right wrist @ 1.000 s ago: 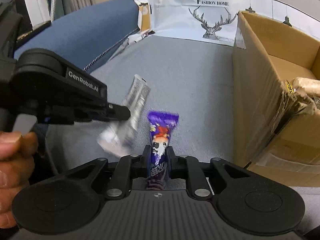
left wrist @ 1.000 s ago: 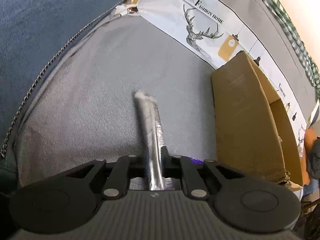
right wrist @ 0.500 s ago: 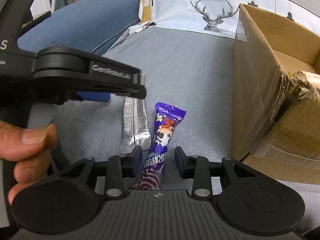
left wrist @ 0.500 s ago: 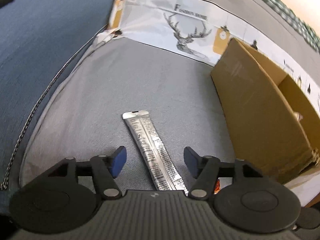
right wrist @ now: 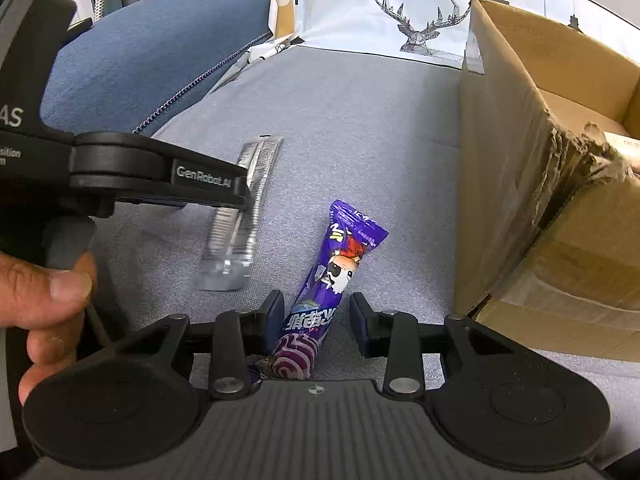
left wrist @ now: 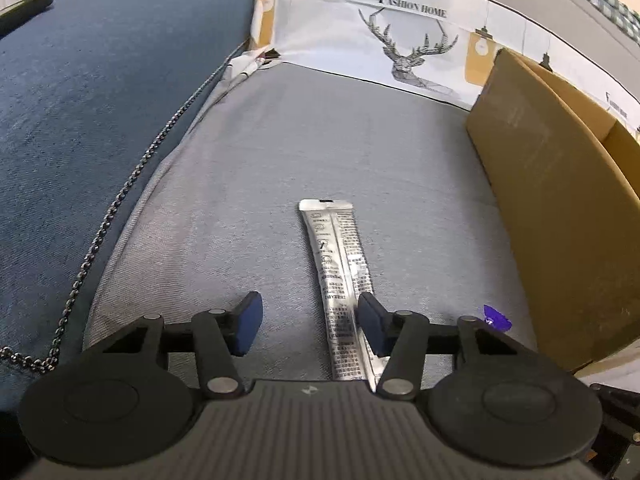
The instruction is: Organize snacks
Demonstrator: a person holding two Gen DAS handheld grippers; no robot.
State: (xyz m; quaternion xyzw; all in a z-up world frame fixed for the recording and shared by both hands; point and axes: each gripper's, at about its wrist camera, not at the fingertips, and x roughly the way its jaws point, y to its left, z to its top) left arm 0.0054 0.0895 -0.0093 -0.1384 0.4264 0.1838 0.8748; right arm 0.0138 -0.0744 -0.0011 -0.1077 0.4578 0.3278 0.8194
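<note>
A silver snack stick [left wrist: 340, 276] lies flat on the grey sofa seat [left wrist: 280, 152]; it also shows in the right wrist view [right wrist: 244, 208]. My left gripper [left wrist: 310, 322] is open, with the stick's near end by its right finger. A purple snack pack [right wrist: 332, 276] lies on the seat to the right of the silver stick. My right gripper [right wrist: 316, 318] is open, its fingers on either side of the pack's near end. A tip of the purple pack [left wrist: 496, 314] shows in the left wrist view.
An open cardboard box [right wrist: 540, 168] stands on the seat to the right, also in the left wrist view [left wrist: 552, 200]. A blue cushion [left wrist: 100, 100] lies to the left. A deer-print cloth [left wrist: 400, 36] covers the backrest.
Both grippers have opened and let go: the silver stick and the purple pack, held above the seat a second ago, now lie on it. Both grippers have drawn back a little.
</note>
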